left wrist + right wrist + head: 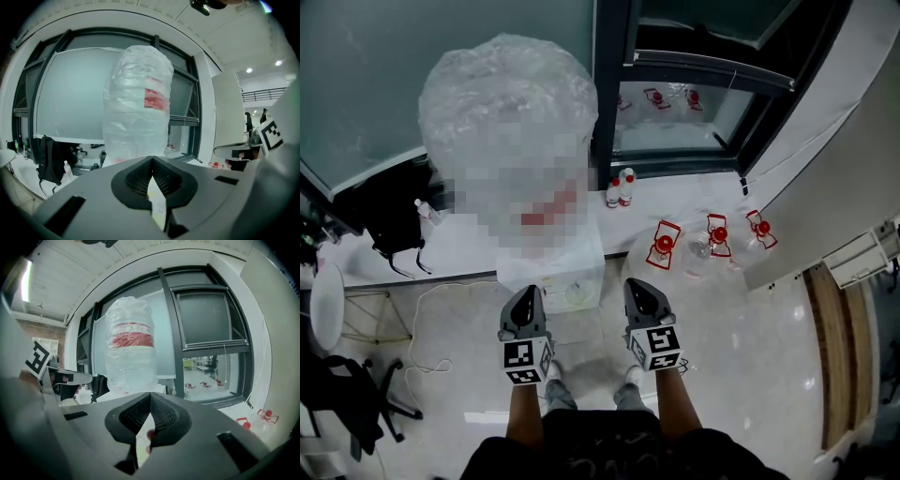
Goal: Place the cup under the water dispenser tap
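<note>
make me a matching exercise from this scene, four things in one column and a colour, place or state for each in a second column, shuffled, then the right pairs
Things:
1. big water bottle
2. backpack
3. left gripper
4. two small bottles

Descriptions:
a. fingers shut, nothing held
b. red caps, right of the dispenser in the head view
c. wrapped in clear plastic, on top of the dispenser
d. black, left of the dispenser in the head view

Pairs: 1-c; 2-d; 3-a; 4-b

crinkly clear plastic wraps the water bottle (506, 84); floor (750, 375) glossy (tiled, reflective).
</note>
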{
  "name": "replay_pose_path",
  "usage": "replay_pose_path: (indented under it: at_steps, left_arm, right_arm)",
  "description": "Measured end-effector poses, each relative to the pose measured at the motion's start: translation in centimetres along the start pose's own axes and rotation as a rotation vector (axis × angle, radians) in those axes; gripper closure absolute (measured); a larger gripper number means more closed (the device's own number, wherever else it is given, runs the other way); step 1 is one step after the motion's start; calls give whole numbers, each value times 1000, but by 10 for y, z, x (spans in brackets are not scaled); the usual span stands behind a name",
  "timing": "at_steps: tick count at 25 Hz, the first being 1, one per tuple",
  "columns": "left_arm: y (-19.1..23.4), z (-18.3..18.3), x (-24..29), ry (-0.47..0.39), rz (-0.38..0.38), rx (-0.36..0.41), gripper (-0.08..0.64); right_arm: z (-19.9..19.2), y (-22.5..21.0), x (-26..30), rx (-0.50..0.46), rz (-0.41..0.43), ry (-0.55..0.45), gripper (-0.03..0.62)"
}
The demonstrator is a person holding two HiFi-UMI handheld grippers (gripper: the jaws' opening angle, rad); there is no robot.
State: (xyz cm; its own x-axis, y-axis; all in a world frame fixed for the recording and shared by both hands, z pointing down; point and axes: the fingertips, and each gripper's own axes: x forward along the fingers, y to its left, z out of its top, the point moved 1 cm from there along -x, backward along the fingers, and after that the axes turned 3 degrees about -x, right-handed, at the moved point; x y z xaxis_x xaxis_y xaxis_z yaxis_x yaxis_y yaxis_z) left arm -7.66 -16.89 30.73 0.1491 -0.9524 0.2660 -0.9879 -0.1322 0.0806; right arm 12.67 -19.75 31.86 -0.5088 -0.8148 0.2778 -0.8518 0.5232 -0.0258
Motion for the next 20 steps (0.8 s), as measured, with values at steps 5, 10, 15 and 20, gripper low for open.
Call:
replay_pose_path:
  at_steps: [5, 10, 15, 20]
  left_arm:
    - [4, 11, -9, -23, 2, -37, 543]
    - [-3, 20, -13, -33, -10, -8, 543]
    - [-12, 29, -16, -52, -19, 7, 543]
    - [-13, 40, -23, -75, -15, -2, 543]
  right_arm:
    - [13, 0, -3, -31, 0, -24, 578]
    - [21, -5, -9, -31, 1, -44, 578]
    - [33, -11, -15, -41, -3, -60, 578]
    - [45, -15, -23, -43, 2, -91, 578]
